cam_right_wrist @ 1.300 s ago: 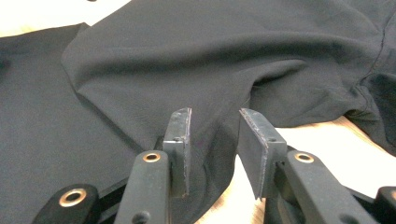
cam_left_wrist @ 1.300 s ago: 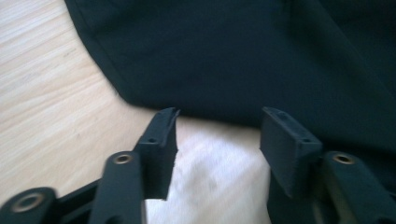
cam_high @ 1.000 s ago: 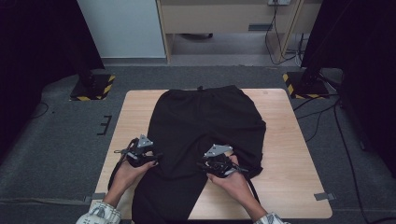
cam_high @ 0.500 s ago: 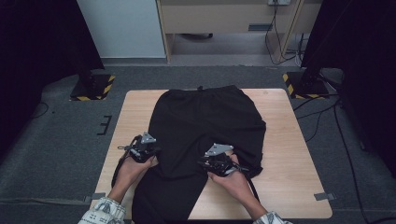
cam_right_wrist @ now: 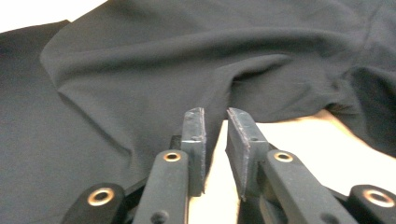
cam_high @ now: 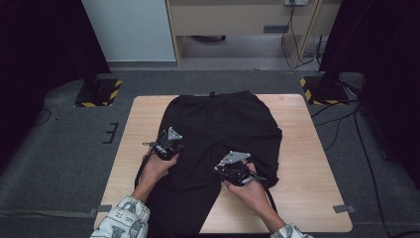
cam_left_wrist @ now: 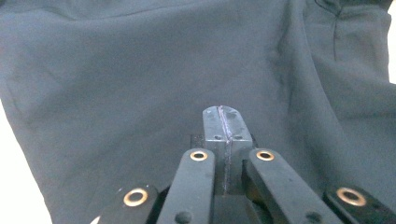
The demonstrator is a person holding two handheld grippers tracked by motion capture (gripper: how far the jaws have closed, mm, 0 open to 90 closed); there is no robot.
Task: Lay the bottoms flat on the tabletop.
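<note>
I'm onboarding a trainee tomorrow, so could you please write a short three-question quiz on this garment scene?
1. True or false: the left gripper's jaws stand wide apart.
2. What lies on the wooden table?
3. The right gripper has: A) pads fully together, B) a narrow gap between its pads, C) a cup held.

Key:
1. False; they are shut.
2. A black garment.
3. B; its jaws have just been closing.

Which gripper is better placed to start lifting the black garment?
Probably left: the left gripper is shut, low on the black garment. The right gripper has jaws that have just been closing but stand apart, no cloth clearly between them, over bare table beside a fold.
</note>
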